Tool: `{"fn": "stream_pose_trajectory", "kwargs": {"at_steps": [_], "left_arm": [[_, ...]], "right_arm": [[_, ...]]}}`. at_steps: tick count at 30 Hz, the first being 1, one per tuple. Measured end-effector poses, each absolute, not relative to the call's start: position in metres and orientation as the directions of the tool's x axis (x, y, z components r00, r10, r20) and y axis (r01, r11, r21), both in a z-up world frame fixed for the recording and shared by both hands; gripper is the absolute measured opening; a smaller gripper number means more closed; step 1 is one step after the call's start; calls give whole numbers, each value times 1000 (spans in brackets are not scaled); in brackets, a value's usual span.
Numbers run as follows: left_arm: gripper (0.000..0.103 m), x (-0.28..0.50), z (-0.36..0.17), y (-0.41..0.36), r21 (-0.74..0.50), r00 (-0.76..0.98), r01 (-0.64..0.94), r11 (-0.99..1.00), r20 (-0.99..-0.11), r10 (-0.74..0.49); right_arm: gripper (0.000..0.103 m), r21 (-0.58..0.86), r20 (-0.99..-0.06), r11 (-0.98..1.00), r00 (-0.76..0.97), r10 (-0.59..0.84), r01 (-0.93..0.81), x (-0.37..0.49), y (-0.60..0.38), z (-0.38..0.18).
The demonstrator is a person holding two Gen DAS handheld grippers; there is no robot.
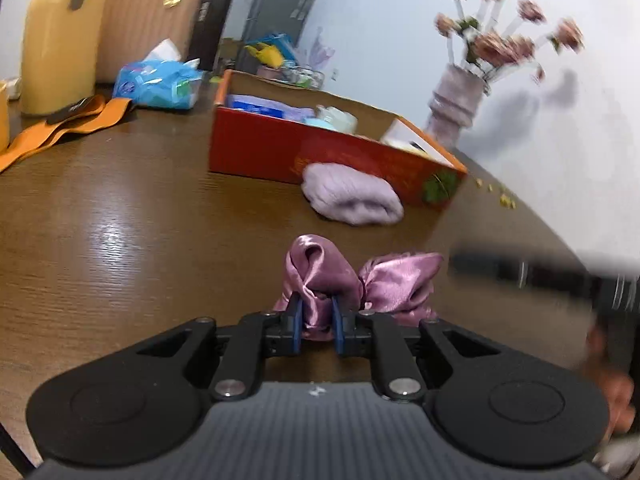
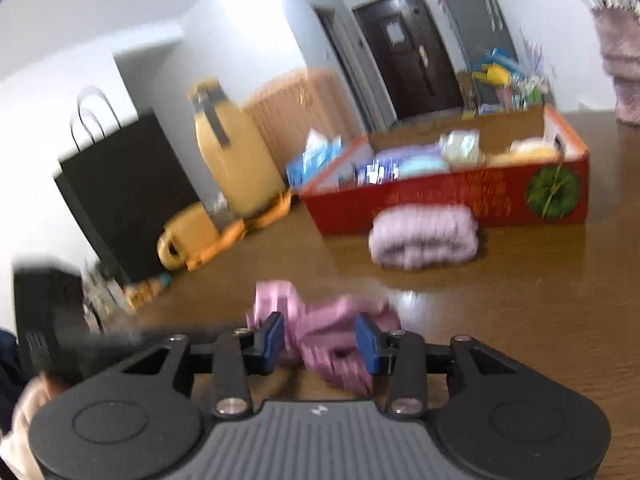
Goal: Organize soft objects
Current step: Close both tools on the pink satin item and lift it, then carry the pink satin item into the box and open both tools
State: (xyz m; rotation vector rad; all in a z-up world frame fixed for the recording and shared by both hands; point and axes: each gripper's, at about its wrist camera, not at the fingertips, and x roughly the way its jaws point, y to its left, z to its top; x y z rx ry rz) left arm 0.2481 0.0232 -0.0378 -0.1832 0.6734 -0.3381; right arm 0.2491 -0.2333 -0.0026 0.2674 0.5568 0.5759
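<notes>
1. The left gripper [image 1: 316, 316] has its fingers drawn narrow and pinched on 1 fold of the satin cloth [image 1: 320, 276], low in the centre of the left wrist view, so that end is pinned.
2. The right gripper [image 2: 320, 344] has its fingers at a middling width with the other bunch of the same cloth [image 2: 332, 340] between the blue pads; blur hides whether they truly press it.
3. Judging by the 2 grips on 1 cloth, the person is likely gathering or folding it, each end controlled separately because satin slides.
4. The cloth lies on the brown table [image 1: 120, 220], well short of the red box [image 1: 320, 152], which sits in the upper middle of both views.
5. 1 folded lilac towel [image 1: 352, 196] rests touching the box's front wall, seemingly staged for packing.
6. Count: 2 grippers, 1 satin cloth, 1 towel, 1 box already holding several soft items, too blurred to count.
</notes>
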Motion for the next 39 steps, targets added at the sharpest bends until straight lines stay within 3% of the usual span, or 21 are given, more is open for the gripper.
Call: {"fn": "stream_pose_trajectory", "kwargs": {"at_steps": [1,2,5,7,9,13,15,18,23,31,39], "left_arm": [[15,245,-38,20,-259,734,250,933,-577,-357],[15,244,-38,18,-246,738,247,937,-579,-346],[15,237,-39,9,-197,745,247,949,-588,-316],[16,231,-41,7,-179,748,250,952,-588,-307],[22,228,-40,10,-190,742,252,949,-591,-315],[57,225,-21,30,-328,747,280,902,-517,-419],[56,232,-17,33,-350,747,263,899,-516,-420],[35,246,-27,24,-279,710,210,937,-615,-342],[25,239,-37,32,-335,698,215,917,-604,-385],[19,242,-22,25,-342,696,247,907,-588,-411],[18,344,54,-25,-335,724,390,858,-464,-511]], "right_arm": [[58,371,-418,832,726,546,-412,250,-232,-2],[59,344,-435,855,742,511,-388,254,-226,-3],[51,263,-520,906,743,422,-331,259,-211,-21],[39,293,-533,898,724,438,-327,259,-209,-35],[37,322,-525,894,727,442,-311,254,-209,-42],[37,297,-512,898,740,436,-323,242,-208,-46],[34,310,-511,895,737,442,-321,241,-211,-49],[24,308,-516,889,726,454,-338,239,-208,-49],[15,308,-519,885,718,464,-350,234,-206,-51],[8,288,-493,894,747,445,-342,231,-208,-38],[8,141,-341,927,862,374,-346,307,-255,45]]}}
